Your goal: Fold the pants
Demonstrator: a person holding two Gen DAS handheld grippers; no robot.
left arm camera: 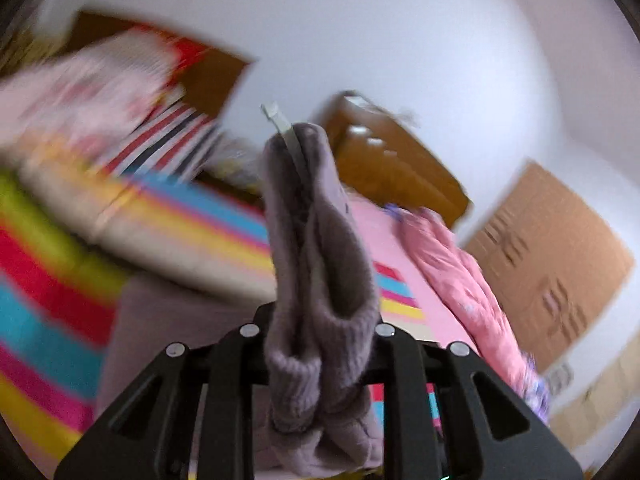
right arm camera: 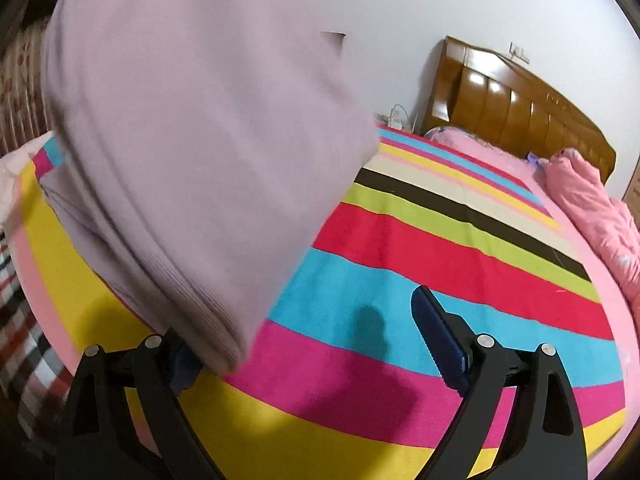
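The pants are pale mauve knit. In the left wrist view my left gripper [left arm camera: 316, 336] is shut on a bunched ribbed edge of the pants [left arm camera: 316, 248], which wraps both fingers and stands up in front of the camera; a white tag [left arm camera: 280, 124] sticks out at the top. In the right wrist view the pants [right arm camera: 200, 140] hang in a broad folded sheet above the striped bed, blurred by motion. My right gripper [right arm camera: 316, 344] is open; its right blue pad [right arm camera: 440, 340] is bare, and the left finger is hidden under the cloth's lower edge.
A bed with a bright striped cover [right arm camera: 440, 248] fills the scene. A pink quilt [right arm camera: 596, 208] is bunched near the wooden headboard [right arm camera: 520, 108]. A checked cloth [right arm camera: 24, 340] lies at the left edge. A cardboard box [left arm camera: 552, 256] stands by the white wall.
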